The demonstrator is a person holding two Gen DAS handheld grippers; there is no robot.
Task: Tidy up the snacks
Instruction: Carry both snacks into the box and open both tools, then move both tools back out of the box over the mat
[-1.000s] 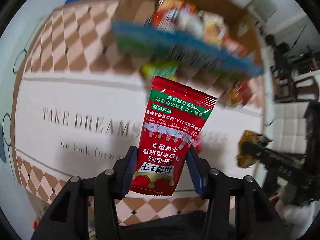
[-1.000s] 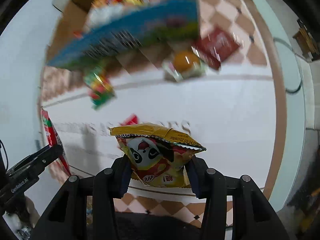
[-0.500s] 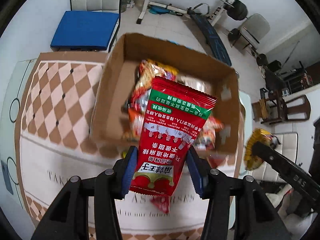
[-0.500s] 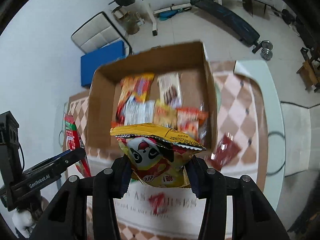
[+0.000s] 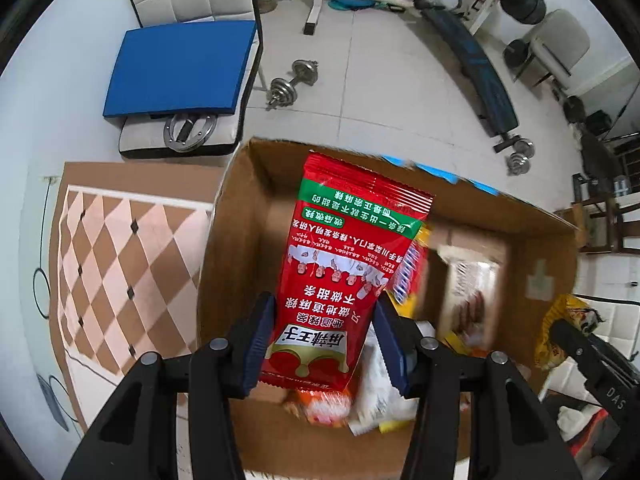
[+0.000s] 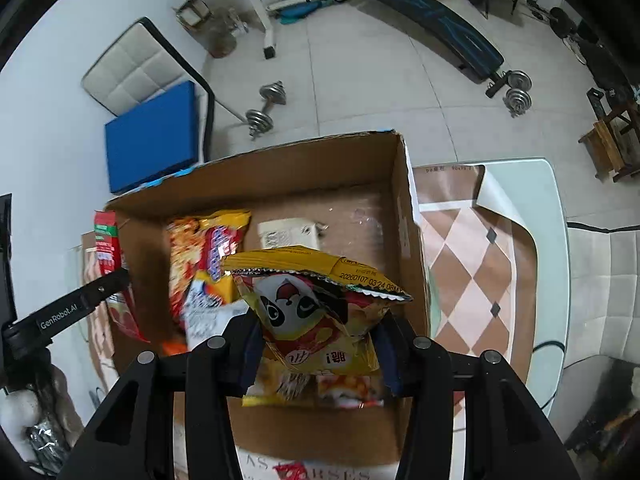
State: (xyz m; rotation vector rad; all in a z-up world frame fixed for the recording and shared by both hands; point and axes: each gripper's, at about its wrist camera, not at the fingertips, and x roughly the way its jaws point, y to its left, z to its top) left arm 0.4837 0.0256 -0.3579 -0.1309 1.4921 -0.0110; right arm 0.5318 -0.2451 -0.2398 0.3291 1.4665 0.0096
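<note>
Cardboard box point(image 6: 404, 216) lies below both jaws, part filled. Left gripper point(image 5: 325, 344) clamps red packet point(image 5: 340, 280); right gripper point(image 6: 318, 354) clamps yellow bag point(image 6: 320, 320). Lower each over a bare patch of floor before releasing.

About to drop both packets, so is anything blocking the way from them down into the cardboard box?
Nothing visible blocks it. The red packet and yellow packet hang over the open cardboard box; only loose snacks lie inside.
</note>
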